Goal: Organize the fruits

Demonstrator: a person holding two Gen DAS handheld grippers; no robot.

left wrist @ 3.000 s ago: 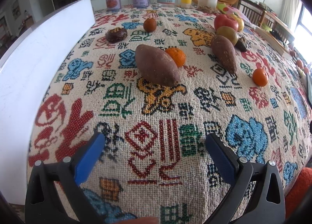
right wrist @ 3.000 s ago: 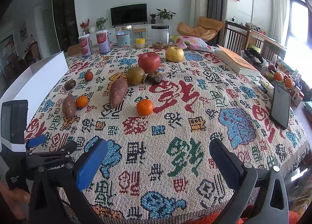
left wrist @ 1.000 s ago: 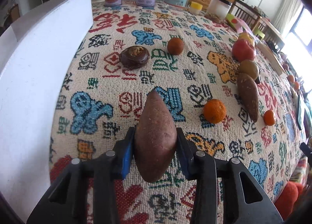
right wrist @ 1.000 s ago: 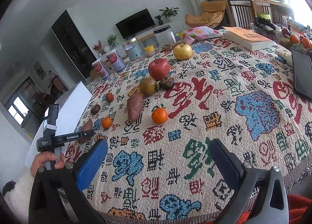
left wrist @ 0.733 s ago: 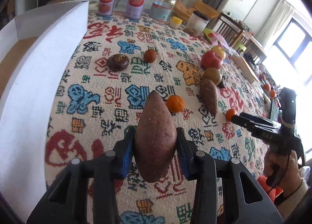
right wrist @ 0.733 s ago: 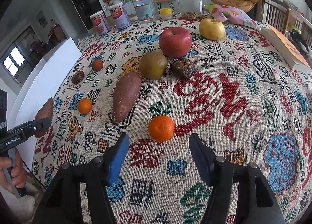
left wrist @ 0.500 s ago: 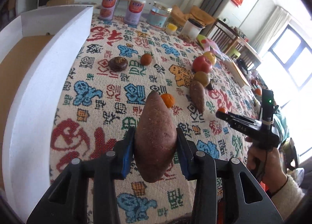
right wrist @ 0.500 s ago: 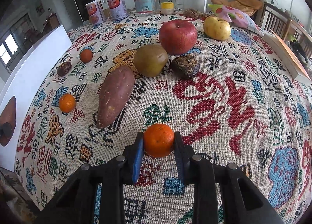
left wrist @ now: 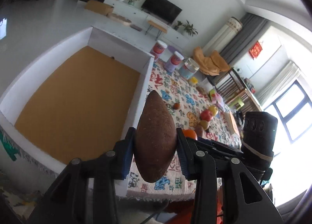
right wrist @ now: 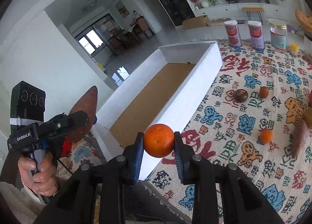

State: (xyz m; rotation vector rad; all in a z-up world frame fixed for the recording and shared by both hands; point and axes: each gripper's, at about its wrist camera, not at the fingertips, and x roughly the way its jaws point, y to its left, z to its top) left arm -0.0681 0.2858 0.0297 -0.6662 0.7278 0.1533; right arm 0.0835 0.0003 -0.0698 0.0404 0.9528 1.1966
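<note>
My left gripper is shut on a brown sweet potato, held in the air beside the near end of a white box with a brown floor. My right gripper is shut on an orange, raised over the box's near wall. In the right wrist view the left gripper shows at the left, in a person's hand, with the sweet potato between its pads. On the patterned cloth lie a small orange, another sweet potato, a dark round fruit and a small brown fruit.
Two cans and a glass jar stand at the cloth's far end. A red apple, a yellow one and a green-brown fruit lie further along. The right gripper's camera block is close on the right.
Both grippers rose and swung left off the cloth toward the white box. The right gripper shut on the orange and lifted it; the left one kept its hold on the sweet potato.
</note>
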